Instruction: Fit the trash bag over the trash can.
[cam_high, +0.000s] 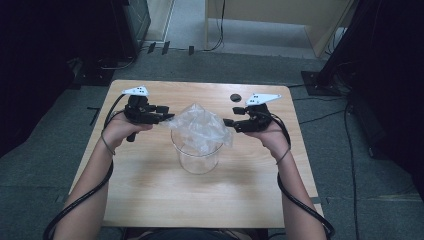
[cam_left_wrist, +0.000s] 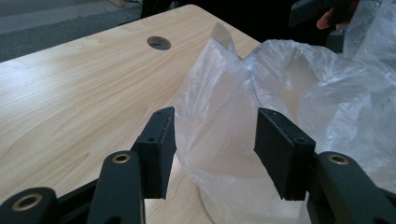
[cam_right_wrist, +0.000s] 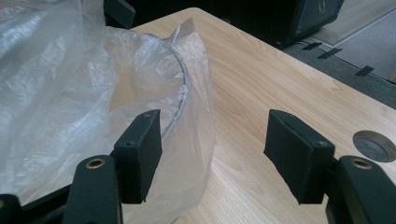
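Left claw (cam_left_wrist: 215, 154): jaws stand apart, with a fold of the clear plastic bag (cam_left_wrist: 280, 116) lying in the gap; the pads do not press on it. Right claw (cam_right_wrist: 212, 158): jaws likewise apart, the near pad just beside the bag's draped edge, nothing clamped. In the high view the left claw (cam_high: 167, 118) and right claw (cam_high: 227, 122) flank the bag (cam_high: 202, 127) at opposite sides, both close to it.

The bag sits in and over a clear glass jar (cam_high: 198, 157) standing upright at the middle of the table (cam_high: 150, 195). On the right side the film is folded down outside the glass rim (cam_right_wrist: 180, 100); toward the centre it bunches loosely above the mouth.

Assessment: the work in hand appears to be lining the jar with the bag. To do it well, each claw should take only the film, clear of the glass, at opposite points of the opening, then draw outward and down evenly. Uneven pull could tip the jar or tear the film. The slack in the centre wants settling inward.
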